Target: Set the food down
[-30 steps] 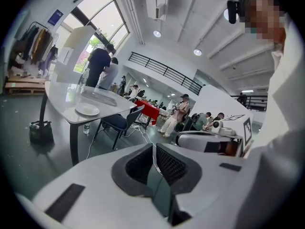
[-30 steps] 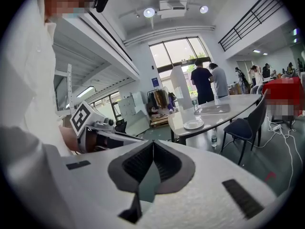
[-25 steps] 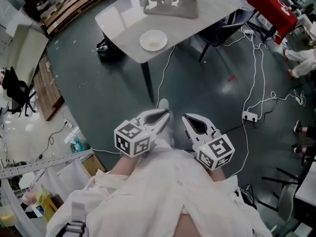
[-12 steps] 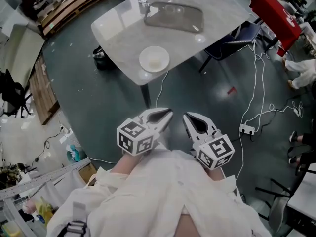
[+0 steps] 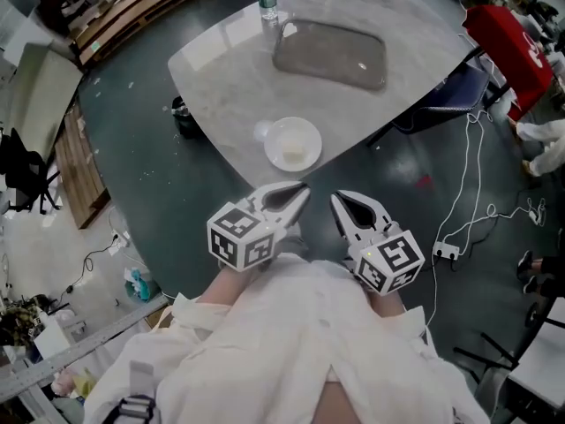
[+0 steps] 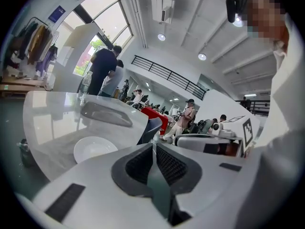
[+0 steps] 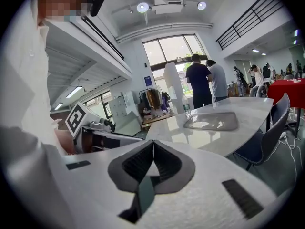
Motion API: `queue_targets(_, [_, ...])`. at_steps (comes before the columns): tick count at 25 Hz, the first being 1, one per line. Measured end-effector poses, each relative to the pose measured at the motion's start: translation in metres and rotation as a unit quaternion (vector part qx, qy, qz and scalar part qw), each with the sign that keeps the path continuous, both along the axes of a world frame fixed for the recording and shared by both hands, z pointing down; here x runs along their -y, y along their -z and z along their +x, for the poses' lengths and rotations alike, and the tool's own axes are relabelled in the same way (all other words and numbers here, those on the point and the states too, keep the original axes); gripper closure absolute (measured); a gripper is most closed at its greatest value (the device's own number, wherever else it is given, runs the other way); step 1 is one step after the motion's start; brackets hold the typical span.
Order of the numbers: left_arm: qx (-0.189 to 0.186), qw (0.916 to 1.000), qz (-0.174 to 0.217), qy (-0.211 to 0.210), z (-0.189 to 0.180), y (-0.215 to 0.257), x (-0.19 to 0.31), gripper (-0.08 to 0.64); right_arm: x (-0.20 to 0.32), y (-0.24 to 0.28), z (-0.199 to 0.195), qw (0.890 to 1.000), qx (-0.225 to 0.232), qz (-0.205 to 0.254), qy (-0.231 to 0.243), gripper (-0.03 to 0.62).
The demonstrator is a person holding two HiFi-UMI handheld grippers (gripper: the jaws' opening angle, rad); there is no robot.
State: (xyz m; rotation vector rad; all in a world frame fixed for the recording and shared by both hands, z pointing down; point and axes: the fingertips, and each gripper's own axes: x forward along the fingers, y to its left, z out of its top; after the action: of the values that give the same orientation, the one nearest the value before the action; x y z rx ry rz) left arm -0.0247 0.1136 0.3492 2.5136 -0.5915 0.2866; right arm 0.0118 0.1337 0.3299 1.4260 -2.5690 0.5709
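Food: a pale patch is seen in the white bowl at the counter's near edge; shape and axis cannot be made out. Left gripper and right gripper are held closed, empty.

Left tongs and right tongs point toward white bowl on table.

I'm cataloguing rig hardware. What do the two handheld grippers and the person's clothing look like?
The left gripper and right gripper are white, beak-shaped shells tapering to a point, with dark ribbed fingers inside. Each carries a cube with black-and-white square markers. The person wears a white garment.
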Motion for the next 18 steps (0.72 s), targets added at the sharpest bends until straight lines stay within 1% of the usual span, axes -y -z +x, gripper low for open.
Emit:
queue_targets(4, [0.002, 1.0000, -0.005, -0.002, -0.002, -0.007, 0.022, 0.526, 0.018, -0.007, -0.004, 1.000, -0.001, -0.009, 0.005, 0.589])
queue_targets(11, [-0.001, 0.9995, -0.024, 0.021, 0.003, -0.020, 0.045, 0.528, 0.042, -0.020, 0.011, 1.000, 0.003, -0.030, 0.010, 0.589])
queue_targets(18, [0.009, 0.9976, -0.039, 0.056, 0.008, -0.025, 0.073, 0.528, 0.079, -0.029, 0.018, 0.997, 0.010, -0.054, 0.053, 0.589])
